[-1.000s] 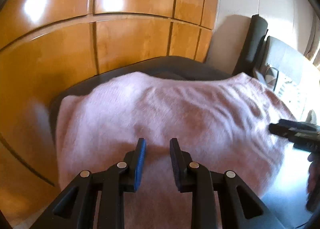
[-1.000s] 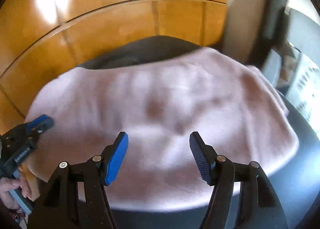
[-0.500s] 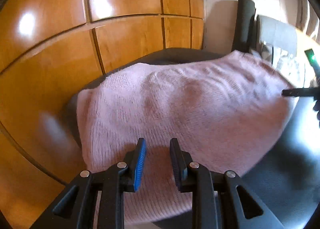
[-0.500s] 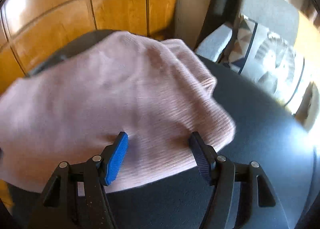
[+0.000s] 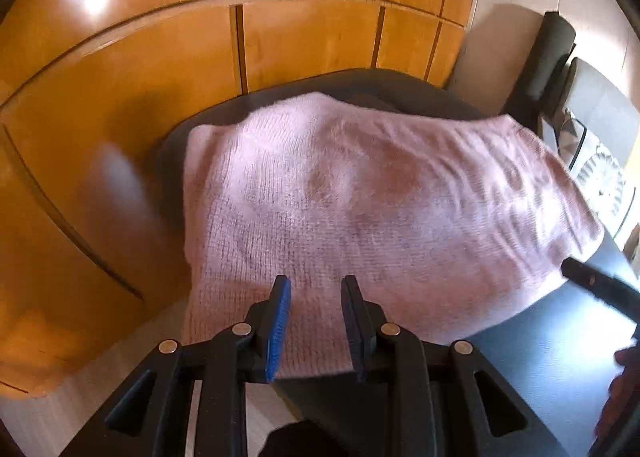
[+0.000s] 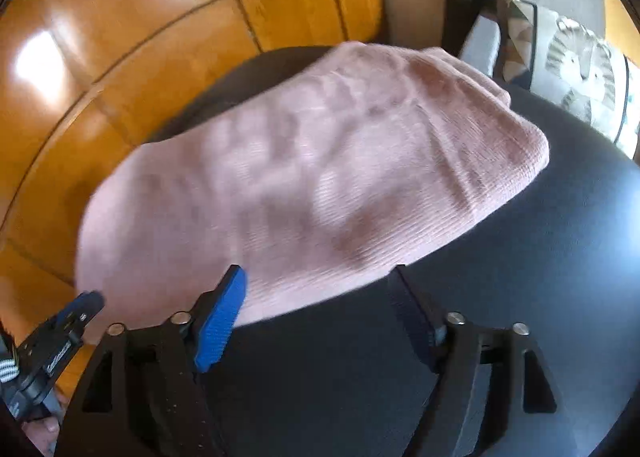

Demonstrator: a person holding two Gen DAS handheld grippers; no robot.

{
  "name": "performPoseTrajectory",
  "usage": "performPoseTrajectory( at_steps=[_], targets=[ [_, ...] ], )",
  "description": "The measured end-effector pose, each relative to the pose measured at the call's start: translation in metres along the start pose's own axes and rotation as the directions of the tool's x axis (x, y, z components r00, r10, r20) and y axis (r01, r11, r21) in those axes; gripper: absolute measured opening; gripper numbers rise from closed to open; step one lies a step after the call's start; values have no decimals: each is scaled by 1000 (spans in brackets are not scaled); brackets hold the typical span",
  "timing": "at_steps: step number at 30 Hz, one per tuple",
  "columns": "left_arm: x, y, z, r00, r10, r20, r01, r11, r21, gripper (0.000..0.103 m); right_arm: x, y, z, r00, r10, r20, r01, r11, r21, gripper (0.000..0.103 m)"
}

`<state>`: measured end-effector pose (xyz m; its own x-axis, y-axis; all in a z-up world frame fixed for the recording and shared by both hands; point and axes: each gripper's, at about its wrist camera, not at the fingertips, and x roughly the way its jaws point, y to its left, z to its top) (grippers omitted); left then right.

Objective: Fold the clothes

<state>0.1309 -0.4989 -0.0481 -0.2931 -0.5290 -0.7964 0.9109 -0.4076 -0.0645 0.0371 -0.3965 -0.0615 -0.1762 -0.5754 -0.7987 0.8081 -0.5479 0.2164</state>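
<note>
A pink knitted sweater [image 5: 372,217] is laid, already folded into a rough rectangle, on a dark padded surface [image 6: 520,297] in front of wooden cabinet doors [image 5: 160,77]; its left edge runs along the edge of the padding and its near left corner overhangs it slightly. The left gripper [image 5: 316,321] is held just above the near hem with its jaws narrowly parted and nothing pinched between them. The right gripper [image 6: 320,313] is seen with its jaws spread wide, having just been opening, and only the near edge of the knit lies between them, unpressed; its right finger is over bare padding. The garment is judged to be light, soft and limp, with a fuzzy, loose knit that will sag, stretch and drape when lifted and is unlikely to slip from ribbed pads. Several layers are stacked, so a shallow pinch may take only the top one. A hold is best taken at the two near corners or along the thicker folded edge at the right, all layers being gathered together, so that the fold is kept square when carried over.
</note>
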Motion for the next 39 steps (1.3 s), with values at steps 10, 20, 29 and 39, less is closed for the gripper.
performPoseTrajectory(
  at_steps=[10,20,29,39],
  targets=[
    [-58,-6,1,996,36,81,-38,999,25,26,-35,53,-24,999,-30,26,33,991,-132,103],
    [-85,-3,2,992,64,113,-66,998,16,26,-52,81,-27,997,-47,66,60,977,-206,103],
    [-99,-5,2,990,52,132,-54,998,12,26,-63,92,-28,993,-76,90,95,970,-224,103],
    [-102,-1,1,990,60,129,-58,998,-17,26,-73,99,-27,988,-90,124,117,965,-233,103]
  ],
)
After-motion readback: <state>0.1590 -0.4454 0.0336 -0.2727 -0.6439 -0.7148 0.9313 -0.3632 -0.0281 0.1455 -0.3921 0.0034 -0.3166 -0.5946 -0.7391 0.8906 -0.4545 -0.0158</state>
